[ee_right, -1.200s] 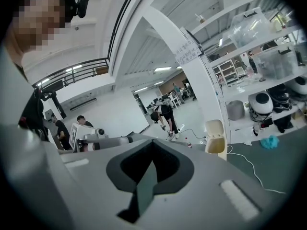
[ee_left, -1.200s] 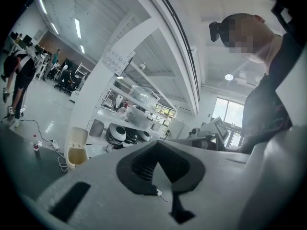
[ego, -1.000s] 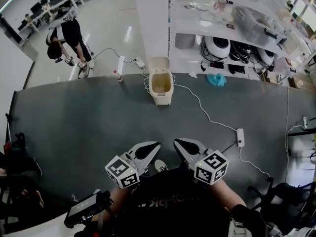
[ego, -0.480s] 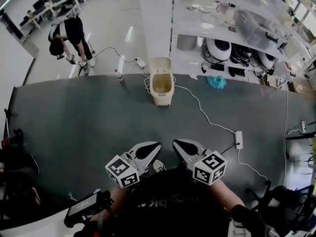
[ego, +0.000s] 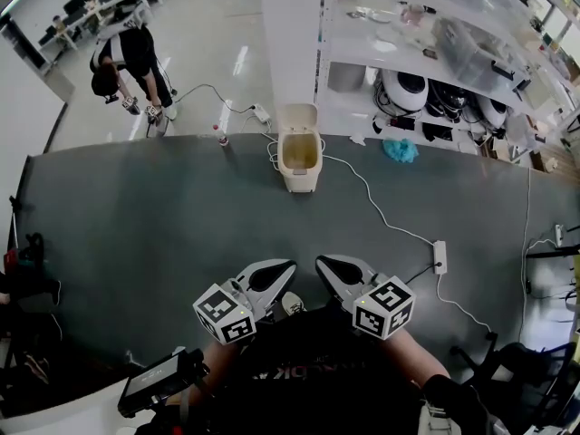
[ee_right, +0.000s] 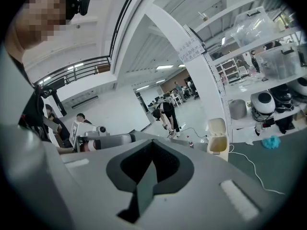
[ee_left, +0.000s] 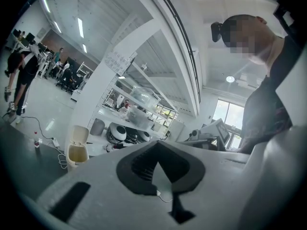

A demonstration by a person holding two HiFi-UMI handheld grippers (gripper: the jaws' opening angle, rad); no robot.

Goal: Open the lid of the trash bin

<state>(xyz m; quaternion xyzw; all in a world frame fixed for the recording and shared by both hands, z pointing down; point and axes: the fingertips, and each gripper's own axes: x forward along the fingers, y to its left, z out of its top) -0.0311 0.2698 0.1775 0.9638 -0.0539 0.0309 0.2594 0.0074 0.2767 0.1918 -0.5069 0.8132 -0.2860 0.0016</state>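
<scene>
Pretty big open workshop. A long dark grey bench (ego: 136,216) runs right across, with shiny pale floor (ego: 199,43) behind it. A white pillar (ego: 290,34) stands just past the bench, and white shelves (ego: 426,34) crammed with gear sit to its right. Desks with monitors (ego: 95,0) are far off on the left. Strip lights (ee_left: 80,27) run along the ceiling, and daylight comes through a window (ee_left: 225,121).

Head view: high above the near edge of the dark grey desk (ego: 136,225), facing forward, steeply down. Both gripper views: low at that near edge, roughly level, facing across it. All three share the distant cream plastic trash bin (ego: 300,157) and white shelving unit (ego: 362,57) behind.
</scene>
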